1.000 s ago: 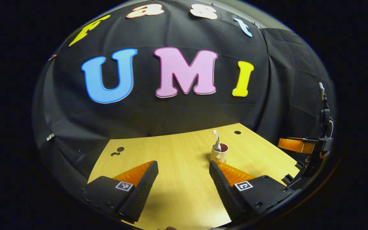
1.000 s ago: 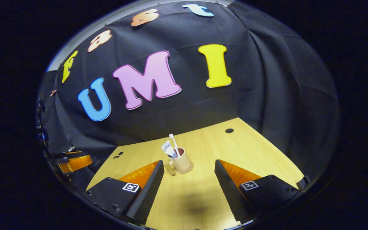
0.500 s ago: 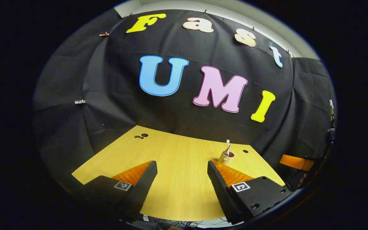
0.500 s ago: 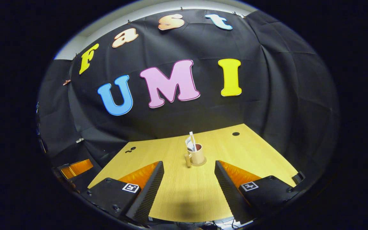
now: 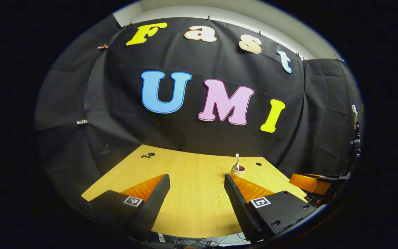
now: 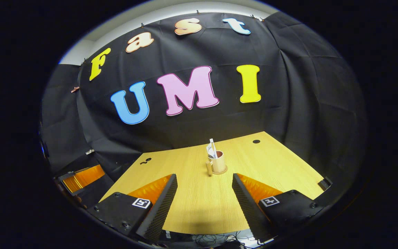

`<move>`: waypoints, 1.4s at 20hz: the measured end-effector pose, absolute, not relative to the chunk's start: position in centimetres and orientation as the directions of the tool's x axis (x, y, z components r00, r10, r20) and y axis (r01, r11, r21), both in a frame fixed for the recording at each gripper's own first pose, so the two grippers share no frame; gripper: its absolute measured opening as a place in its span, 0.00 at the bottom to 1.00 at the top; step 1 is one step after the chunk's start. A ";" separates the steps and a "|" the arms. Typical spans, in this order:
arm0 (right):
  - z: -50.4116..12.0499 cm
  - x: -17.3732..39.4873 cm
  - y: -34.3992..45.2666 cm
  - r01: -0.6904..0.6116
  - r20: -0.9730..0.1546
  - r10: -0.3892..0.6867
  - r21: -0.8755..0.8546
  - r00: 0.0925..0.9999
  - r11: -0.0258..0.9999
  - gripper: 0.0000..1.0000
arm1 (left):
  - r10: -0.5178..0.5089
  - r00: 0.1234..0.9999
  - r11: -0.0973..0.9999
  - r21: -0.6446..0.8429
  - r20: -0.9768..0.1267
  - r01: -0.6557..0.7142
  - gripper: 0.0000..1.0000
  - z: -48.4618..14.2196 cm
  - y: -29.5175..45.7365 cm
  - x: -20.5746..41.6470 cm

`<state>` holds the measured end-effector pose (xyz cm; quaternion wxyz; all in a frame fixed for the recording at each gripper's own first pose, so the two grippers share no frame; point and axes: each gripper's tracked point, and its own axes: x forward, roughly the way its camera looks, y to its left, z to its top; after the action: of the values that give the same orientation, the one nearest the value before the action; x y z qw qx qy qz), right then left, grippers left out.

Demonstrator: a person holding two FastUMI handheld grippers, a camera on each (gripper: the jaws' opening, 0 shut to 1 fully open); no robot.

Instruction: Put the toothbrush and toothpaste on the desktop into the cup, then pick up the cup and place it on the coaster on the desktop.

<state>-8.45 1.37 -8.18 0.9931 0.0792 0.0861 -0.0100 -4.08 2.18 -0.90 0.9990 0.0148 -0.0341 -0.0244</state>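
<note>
Cup [image 6: 218, 162] stood on coaster [image 6: 219, 171] holding toothbrush [image 6: 212, 145] and toothpaste [image 6: 210, 150], left tool [image 5: 196, 188] and right tool [image 6: 204, 188] both released, above worktop [image 6: 282, 176].

A beige round cup [image 6: 218, 162] stands on the yellow wooden desktop [image 6: 282, 173]. The right gripper [image 6: 204, 204] has its fingers wide apart.
</note>
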 end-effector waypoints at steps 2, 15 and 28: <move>-8.1 -7.0 0.9 0.039 -0.165 -0.013 0.154 0.986 0.987 0.98 | -0.052 0.996 0.998 0.036 0.067 0.049 0.97 -0.9 2.3 -4.2; -8.5 -7.7 1.4 0.051 -0.167 -0.029 0.128 0.986 0.990 0.98 | -0.029 0.999 0.996 0.087 0.045 0.025 0.98 -2.0 4.0 -3.8; -8.9 -7.8 0.6 0.074 -0.166 -0.050 0.143 0.985 0.987 0.98 | -0.074 0.997 0.991 0.111 -0.004 0.074 0.98 -3.3 2.4 -2.8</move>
<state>-7.76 0.55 -8.88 0.9934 0.0746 0.0812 -0.0313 -2.83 2.38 -3.27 0.9978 0.0558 -0.0002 -0.0370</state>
